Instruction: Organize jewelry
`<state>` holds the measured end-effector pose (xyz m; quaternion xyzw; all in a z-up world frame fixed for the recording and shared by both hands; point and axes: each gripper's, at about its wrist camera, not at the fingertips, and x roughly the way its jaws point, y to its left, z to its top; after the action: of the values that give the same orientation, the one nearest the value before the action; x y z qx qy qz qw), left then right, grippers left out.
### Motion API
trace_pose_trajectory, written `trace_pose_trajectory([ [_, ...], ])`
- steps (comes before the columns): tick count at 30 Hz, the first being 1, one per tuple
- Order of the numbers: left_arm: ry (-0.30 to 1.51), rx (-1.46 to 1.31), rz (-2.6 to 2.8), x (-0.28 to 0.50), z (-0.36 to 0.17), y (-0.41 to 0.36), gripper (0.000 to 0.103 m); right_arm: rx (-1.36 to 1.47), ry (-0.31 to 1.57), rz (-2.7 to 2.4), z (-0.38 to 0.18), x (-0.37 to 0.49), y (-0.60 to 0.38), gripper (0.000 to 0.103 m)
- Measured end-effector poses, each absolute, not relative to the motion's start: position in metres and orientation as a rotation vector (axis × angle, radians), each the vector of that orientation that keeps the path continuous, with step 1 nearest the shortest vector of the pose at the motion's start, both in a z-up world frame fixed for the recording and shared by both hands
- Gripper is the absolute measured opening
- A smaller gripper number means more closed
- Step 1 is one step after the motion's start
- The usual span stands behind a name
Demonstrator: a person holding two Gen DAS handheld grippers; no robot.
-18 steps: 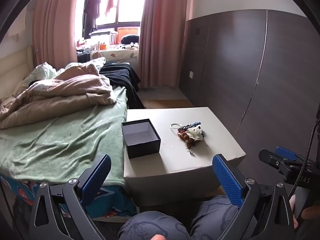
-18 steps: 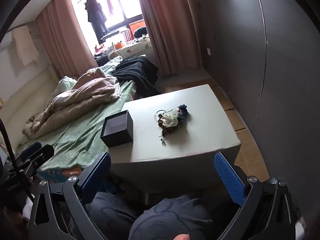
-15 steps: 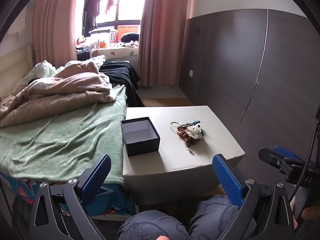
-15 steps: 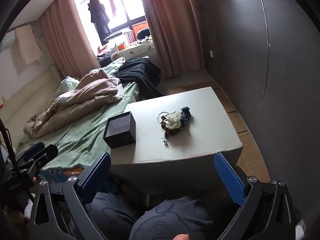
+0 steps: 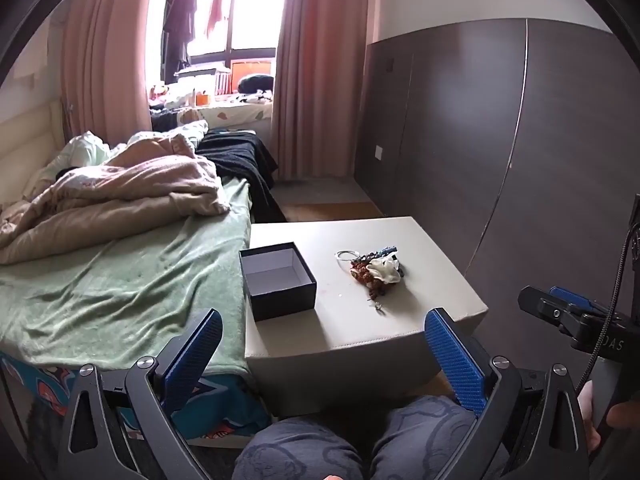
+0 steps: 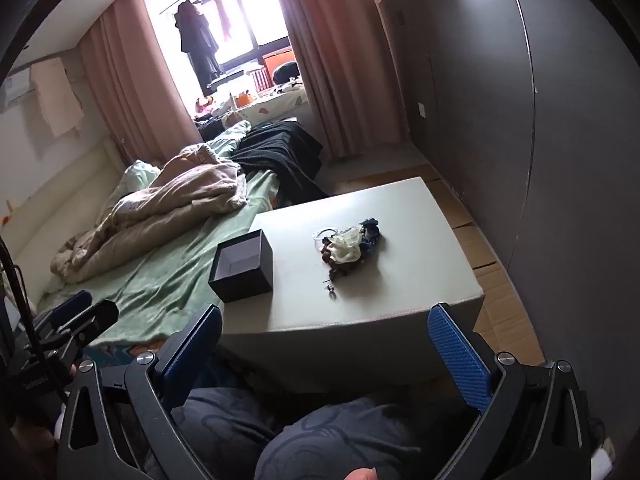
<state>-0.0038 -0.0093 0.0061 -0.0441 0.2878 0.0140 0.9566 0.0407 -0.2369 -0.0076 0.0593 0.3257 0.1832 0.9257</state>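
Note:
A small heap of jewelry lies on a low grey table; it mixes brown beads, a white piece, blue beads and a thin ring. It also shows in the right wrist view. An open black box with a pale inside stands on the table's left side, also in the right wrist view. My left gripper is open and empty, held short of the table's near edge. My right gripper is open and empty, also short of that edge.
A bed with a green sheet and a beige quilt lies against the table's left. A dark panelled wall runs along the right. The person's knees are below the grippers. Cardboard covers the floor on the right.
Both views have shifted a little closer to the table; the jewelry and box have not moved, and both grippers stay open.

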Motion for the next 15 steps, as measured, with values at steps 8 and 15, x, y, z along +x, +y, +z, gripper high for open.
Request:
trace_pose_trajectory([
  [8,0.593,-0.069,0.023,-0.0044,0.0063,-0.0140,0.101,0.148,0.657,0.384,-0.0063,0.0381,-0.2442,0.103],
  [15,0.576,-0.072,0.021,-0.0069,0.0103,-0.0076,0.101,0.110,0.673,0.379,-0.0026,0.0365,-0.2356,0.103],
])
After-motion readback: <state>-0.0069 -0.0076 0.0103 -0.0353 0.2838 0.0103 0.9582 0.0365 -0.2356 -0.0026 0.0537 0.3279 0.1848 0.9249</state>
